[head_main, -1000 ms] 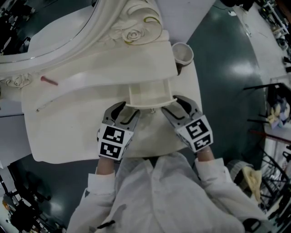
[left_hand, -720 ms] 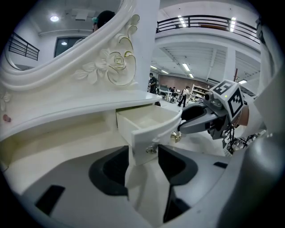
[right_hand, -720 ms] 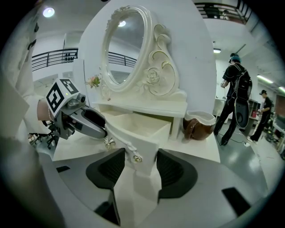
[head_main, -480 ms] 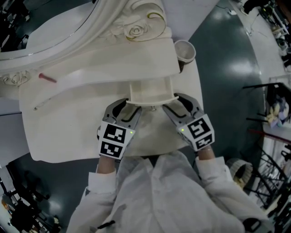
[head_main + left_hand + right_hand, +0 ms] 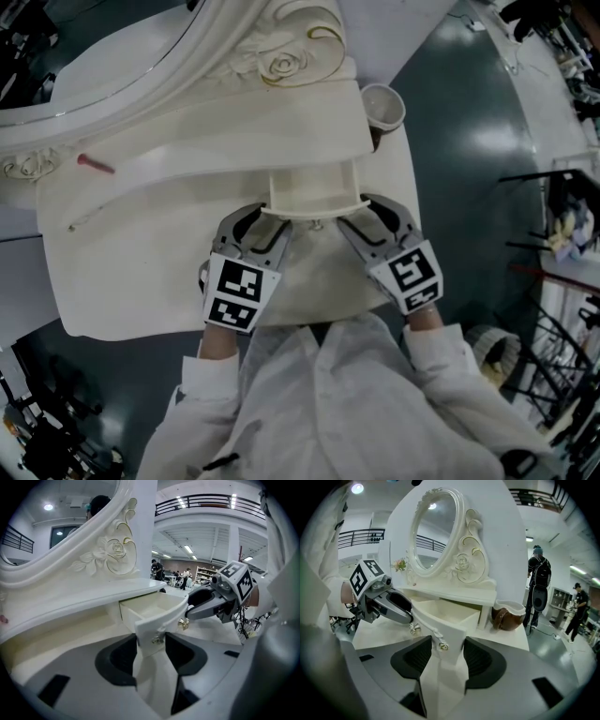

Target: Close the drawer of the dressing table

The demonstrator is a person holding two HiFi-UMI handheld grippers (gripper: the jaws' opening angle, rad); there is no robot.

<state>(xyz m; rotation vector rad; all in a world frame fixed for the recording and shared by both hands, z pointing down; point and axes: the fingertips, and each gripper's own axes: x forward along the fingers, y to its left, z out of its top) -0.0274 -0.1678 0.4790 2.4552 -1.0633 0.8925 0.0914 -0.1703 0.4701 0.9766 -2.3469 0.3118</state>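
The white dressing table (image 5: 141, 281) has its small middle drawer (image 5: 314, 192) pulled out and empty. My left gripper (image 5: 255, 223) sits at the left end of the drawer front. In the left gripper view the jaws are closing with that end (image 5: 151, 637) and a brass knob (image 5: 157, 639) between them; the pads do not clearly press on it. My right gripper (image 5: 373, 214) is open at the drawer front's right end (image 5: 445, 634), with a knob (image 5: 443, 646) between its jaws. Each gripper view shows the other gripper: the right gripper (image 5: 206, 604), the left gripper (image 5: 393, 606).
A brown-and-white cup (image 5: 382, 106) stands on the tabletop right of the drawer. A pink item (image 5: 97, 165) and a thin stick (image 5: 84, 221) lie at the far left. The carved oval mirror (image 5: 433, 529) rises behind. People (image 5: 539, 581) stand off to the right.
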